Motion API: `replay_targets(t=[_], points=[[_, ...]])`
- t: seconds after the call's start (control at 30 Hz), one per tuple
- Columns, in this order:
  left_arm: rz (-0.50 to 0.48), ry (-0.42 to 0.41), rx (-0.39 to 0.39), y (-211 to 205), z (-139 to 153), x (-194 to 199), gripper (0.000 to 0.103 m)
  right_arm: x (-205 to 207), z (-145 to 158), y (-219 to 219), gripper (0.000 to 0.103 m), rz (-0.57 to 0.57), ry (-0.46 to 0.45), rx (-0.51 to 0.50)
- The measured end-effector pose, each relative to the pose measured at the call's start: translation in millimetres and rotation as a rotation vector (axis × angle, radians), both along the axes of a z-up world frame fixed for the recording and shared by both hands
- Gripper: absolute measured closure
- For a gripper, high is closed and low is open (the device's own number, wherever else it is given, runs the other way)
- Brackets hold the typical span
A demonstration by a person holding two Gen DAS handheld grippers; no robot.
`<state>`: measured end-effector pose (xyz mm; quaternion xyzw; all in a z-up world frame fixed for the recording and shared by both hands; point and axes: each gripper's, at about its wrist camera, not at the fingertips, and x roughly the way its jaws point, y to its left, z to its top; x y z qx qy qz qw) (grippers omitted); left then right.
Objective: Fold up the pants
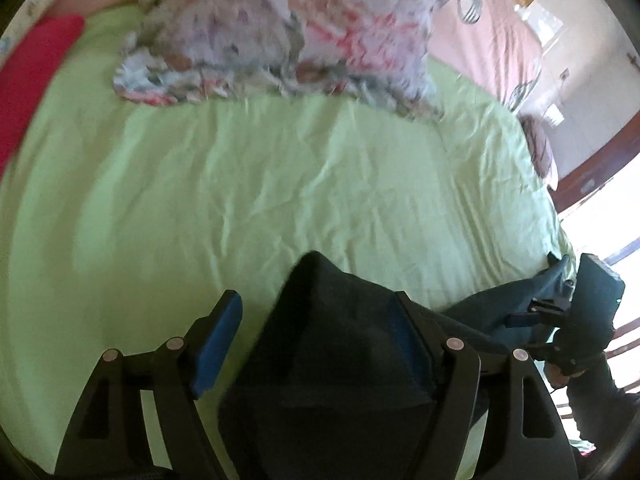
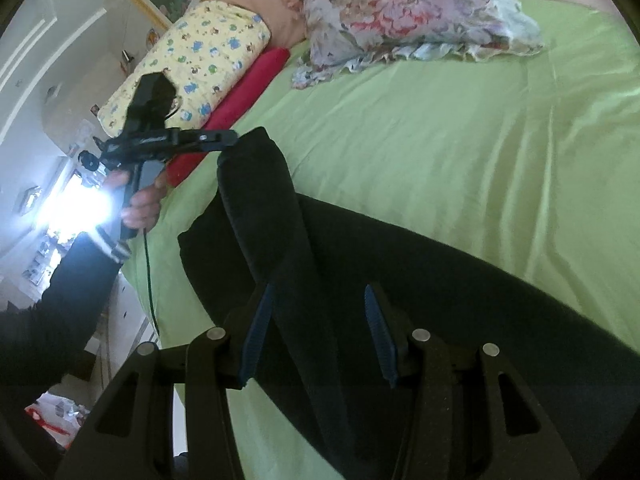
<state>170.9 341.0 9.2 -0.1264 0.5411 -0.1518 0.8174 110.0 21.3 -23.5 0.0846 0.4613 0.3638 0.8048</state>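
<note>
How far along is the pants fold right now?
Done: one part of the pants is doubled over on the green sheet. In hand: the right gripper appears clamped on them; the left gripper is open over the fold. Left: further folds, flattening.

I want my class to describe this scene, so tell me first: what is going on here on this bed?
A person is folding dark pants on a green bedsheet, with a hand-held gripper in each hand. The left hand-held gripper has its jaws apart, with a raised fold of the pants between them; whether the pads press on it is unclear. The right hand-held gripper has the pants between its pads, seemingly gripped. A floral cushion lies further up the bed, away from the pants.
</note>
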Motion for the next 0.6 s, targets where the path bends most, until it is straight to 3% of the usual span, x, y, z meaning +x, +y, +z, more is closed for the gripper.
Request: replay_targets(t=[0.13, 0.2, 0.27, 0.3, 0.33, 0.4, 0.6], points=[[-0.037, 0.059, -0.028, 0.2, -18.3, 14.7, 0.032, 12.2, -5.0, 11.9, 0.054, 0.038, 0.036, 0.000], [-0.057, 0.053, -0.027, -4.1, -19.4, 12.5, 0.052, 15.3, -7.0, 18.2, 0.054, 0.058, 0.042, -0.004], [-0.068, 0.030, 0.003, -8.9, -16.7, 8.0, 0.061, 17.8, -9.6, 25.3, 0.054, 0.079, 0.045, -0.014], [-0.071, 0.001, 0.024, -10.2, -12.5, 4.2, 0.064, 17.7, -10.9, 27.7, 0.063, 0.086, 0.040, -0.019], [-0.071, -0.015, 0.031, -11.3, -9.1, 0.7, 0.065, 17.7, -11.6, 31.7, 0.081, 0.099, 0.035, -0.025], [-0.063, -0.061, 0.044, -11.5, 3.3, -9.7, 0.069, 17.0, -11.6, 37.7, 0.094, 0.108, 0.023, -0.043], [-0.033, -0.194, 0.060, -9.7, 41.8, -51.9, 0.078, -1.1, 11.4, 39.9, 0.097, 0.092, -0.111, -0.058]])
